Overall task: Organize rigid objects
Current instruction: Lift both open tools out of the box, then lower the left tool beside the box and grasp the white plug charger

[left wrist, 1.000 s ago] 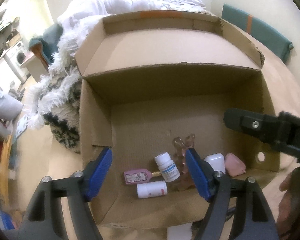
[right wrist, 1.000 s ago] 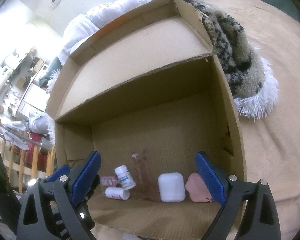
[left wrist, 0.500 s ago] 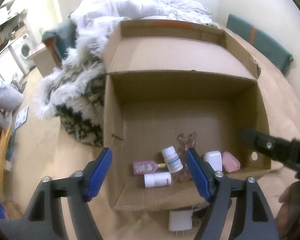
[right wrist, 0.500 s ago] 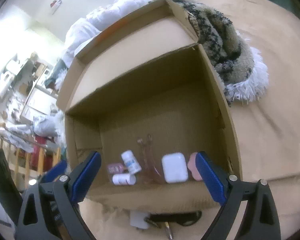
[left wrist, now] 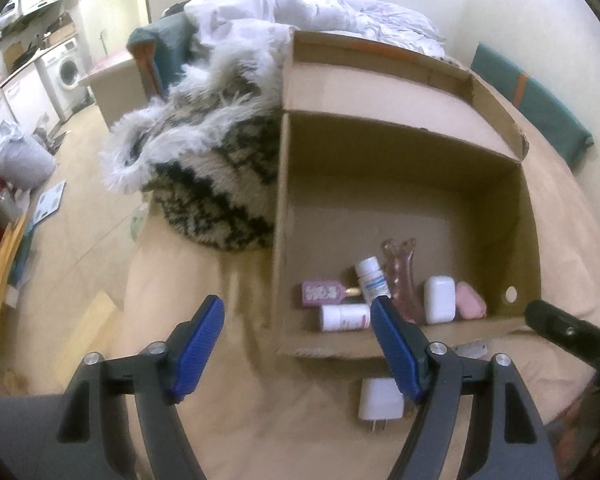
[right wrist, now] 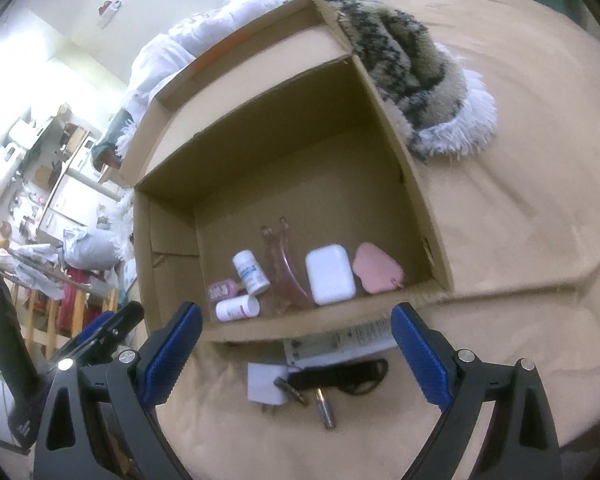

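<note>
An open cardboard box (left wrist: 284,216) (right wrist: 416,200) rests on a tan bedspread. Along its near wall lie two white pill bottles (left wrist: 345,317) (right wrist: 251,272), a pink tag (left wrist: 321,293), a pink glass vase (left wrist: 402,276) (right wrist: 282,268), a white earbud case (left wrist: 440,299) (right wrist: 330,274) and a pink pouch (left wrist: 470,301) (right wrist: 376,268). In front of the box a white plug adapter (left wrist: 380,400) (right wrist: 267,387) lies beside a black strap (right wrist: 340,376), a metal key (right wrist: 325,408) and a blister card (right wrist: 340,340). My left gripper (left wrist: 296,344) and right gripper (right wrist: 296,352) hang open and hold nothing, short of the box.
A shaggy black-and-white blanket (left wrist: 204,168) (right wrist: 412,76) lies against the box's side. Rumpled white bedding (left wrist: 300,4) is heaped behind it. The bed's edge drops to a wooden floor (left wrist: 60,260) on the left, with cluttered furniture beyond.
Both grippers have drawn back from over the box toward its front. The plug adapter, strap, key and blister card in front of the box have come into view. The jaws kept their width.
</note>
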`<action>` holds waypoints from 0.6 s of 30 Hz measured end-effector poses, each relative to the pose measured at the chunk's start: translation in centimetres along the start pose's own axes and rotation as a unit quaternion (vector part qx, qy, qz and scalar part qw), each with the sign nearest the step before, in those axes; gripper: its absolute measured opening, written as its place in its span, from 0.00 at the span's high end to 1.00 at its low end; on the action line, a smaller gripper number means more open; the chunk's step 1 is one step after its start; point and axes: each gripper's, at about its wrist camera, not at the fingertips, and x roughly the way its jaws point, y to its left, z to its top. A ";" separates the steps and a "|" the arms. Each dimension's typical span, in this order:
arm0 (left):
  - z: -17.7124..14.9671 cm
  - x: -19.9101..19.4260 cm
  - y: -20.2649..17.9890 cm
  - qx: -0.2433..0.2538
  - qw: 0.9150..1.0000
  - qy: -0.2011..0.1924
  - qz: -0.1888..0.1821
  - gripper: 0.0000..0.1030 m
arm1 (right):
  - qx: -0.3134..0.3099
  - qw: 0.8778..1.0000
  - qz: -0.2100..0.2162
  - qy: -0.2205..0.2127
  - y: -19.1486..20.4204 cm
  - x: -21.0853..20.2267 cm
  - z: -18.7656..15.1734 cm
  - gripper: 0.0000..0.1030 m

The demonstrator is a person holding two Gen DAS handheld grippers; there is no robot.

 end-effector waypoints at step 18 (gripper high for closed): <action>-4.1 3.5 3.0 -0.040 0.995 0.092 -0.005 0.29 | 0.037 0.999 -0.004 0.030 -2.1 0.8 -1.5 0.02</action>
